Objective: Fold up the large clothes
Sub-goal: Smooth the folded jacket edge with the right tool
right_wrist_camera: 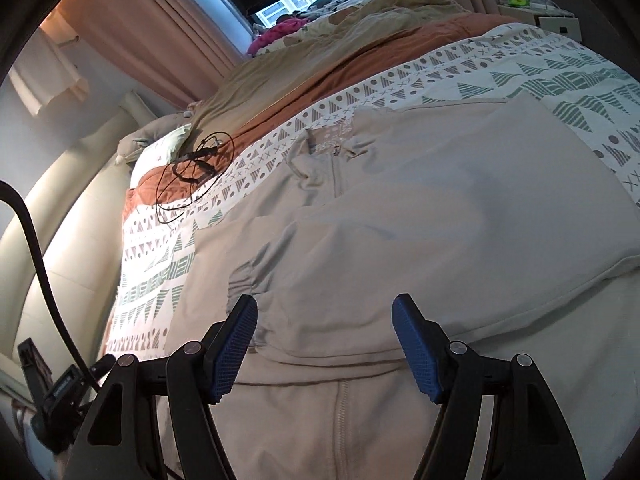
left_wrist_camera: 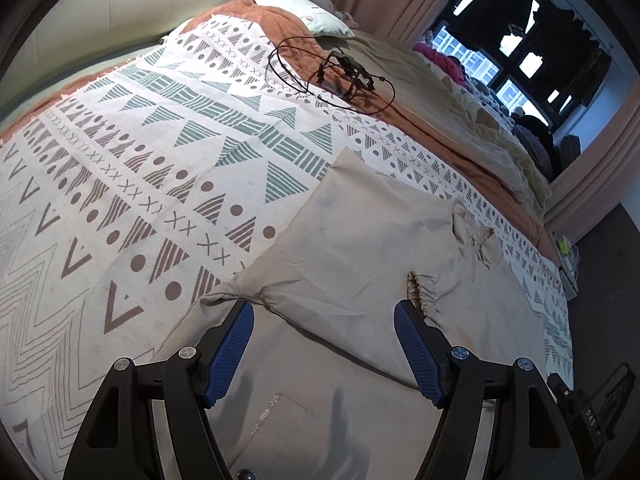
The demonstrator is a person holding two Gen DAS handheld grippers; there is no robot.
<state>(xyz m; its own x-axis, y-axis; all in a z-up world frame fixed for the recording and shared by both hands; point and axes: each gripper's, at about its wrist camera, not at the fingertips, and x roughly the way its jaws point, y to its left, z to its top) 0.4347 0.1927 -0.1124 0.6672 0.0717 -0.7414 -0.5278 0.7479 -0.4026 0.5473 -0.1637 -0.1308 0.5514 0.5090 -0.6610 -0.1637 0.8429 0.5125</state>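
A large beige zip-up jacket (left_wrist_camera: 360,248) lies on a patterned bedspread (left_wrist_camera: 140,160), with a sleeve folded across its body. My left gripper (left_wrist_camera: 324,316) is open and empty, just above the jacket near a gathered cuff (left_wrist_camera: 416,288). In the right wrist view the jacket (right_wrist_camera: 420,208) fills the middle, collar and zipper (right_wrist_camera: 336,160) at the far end, sleeves folded inward. My right gripper (right_wrist_camera: 325,314) is open and empty, hovering over the folded sleeve, with its cuff (right_wrist_camera: 240,284) beside the left finger.
A black cable and small black device (left_wrist_camera: 340,76) lie on the bed farther back, also in the right wrist view (right_wrist_camera: 196,168). A pillow (left_wrist_camera: 304,12), rumpled tan bedding (left_wrist_camera: 460,120), pink curtains (right_wrist_camera: 160,32) and a window (left_wrist_camera: 500,52) lie beyond.
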